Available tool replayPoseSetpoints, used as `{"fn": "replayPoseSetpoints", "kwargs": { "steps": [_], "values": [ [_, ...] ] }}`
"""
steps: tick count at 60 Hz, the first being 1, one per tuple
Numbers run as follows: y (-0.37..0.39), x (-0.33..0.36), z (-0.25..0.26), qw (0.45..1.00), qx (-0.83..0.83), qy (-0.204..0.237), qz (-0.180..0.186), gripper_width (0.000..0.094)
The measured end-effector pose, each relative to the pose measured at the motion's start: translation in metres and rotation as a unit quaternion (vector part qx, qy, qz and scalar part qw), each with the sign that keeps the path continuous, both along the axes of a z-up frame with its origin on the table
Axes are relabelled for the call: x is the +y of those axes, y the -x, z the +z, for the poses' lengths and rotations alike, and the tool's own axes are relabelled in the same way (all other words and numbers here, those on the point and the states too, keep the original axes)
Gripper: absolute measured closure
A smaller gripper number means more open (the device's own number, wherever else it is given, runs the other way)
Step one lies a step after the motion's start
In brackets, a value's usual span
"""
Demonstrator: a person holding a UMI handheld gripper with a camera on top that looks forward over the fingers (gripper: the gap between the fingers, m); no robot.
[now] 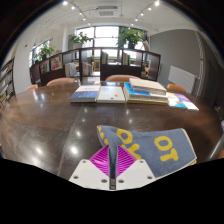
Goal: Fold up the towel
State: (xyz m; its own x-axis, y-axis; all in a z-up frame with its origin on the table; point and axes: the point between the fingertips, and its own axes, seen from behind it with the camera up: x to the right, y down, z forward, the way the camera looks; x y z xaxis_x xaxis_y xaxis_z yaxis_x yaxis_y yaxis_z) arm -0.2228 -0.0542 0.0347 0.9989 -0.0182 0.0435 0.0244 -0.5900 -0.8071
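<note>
The gripper (112, 166) sits low over a long, dark, glossy wooden table (50, 125), and its two fingers look pressed together on the near edge of a grey-blue cloth towel (148, 146) printed with large yellow numerals. The magenta pads (101, 160) show on either side of the pinched fold, with only a thin strip of fabric between them. From that pinch the towel spreads away across the table, rising in a loose flap just beyond the fingers; one corner points back along the table while the wider part, with its yellow figures, lies flat to one side of the gripper.

Well beyond the towel, toward the far end of the table, lie several flat books and magazines (112, 94), some with blue covers, side by side in a loose row. A further book with a bright cover (183, 101) rests apart from that row, off to the side on which the towel spreads. Brown chair backs (62, 83) stand against the table's far edge behind the books. Past them is a low dark shelf unit (70, 66) holding displayed items, with leafy green plants (131, 36) on top and bright windows behind.
</note>
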Motion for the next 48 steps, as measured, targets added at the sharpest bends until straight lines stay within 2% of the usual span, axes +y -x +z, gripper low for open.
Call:
{"fn": "replayPoseSetpoints", "kwargs": {
  "steps": [8,16,23,28,32,40,48],
  "values": [
    [-0.052,0.001,0.063,0.999,0.015,-0.038,-0.005,0.0884],
    [-0.129,0.004,0.096,0.998,0.016,-0.054,-0.008,0.0879],
    [-0.194,0.008,0.091,0.999,0.018,-0.047,-0.015,0.0869],
    [-0.238,0.003,0.069,0.999,0.018,-0.021,-0.025,0.0839],
    [-0.266,-0.001,0.044,0.999,0.022,0.002,-0.036,0.0774],
    [-0.308,-0.019,0.01,0.997,-0.009,0.042,-0.067,0.0445],
    [-0.303,-0.034,0.023,0.998,0.001,0.027,-0.062,0.022]
  ]
}}
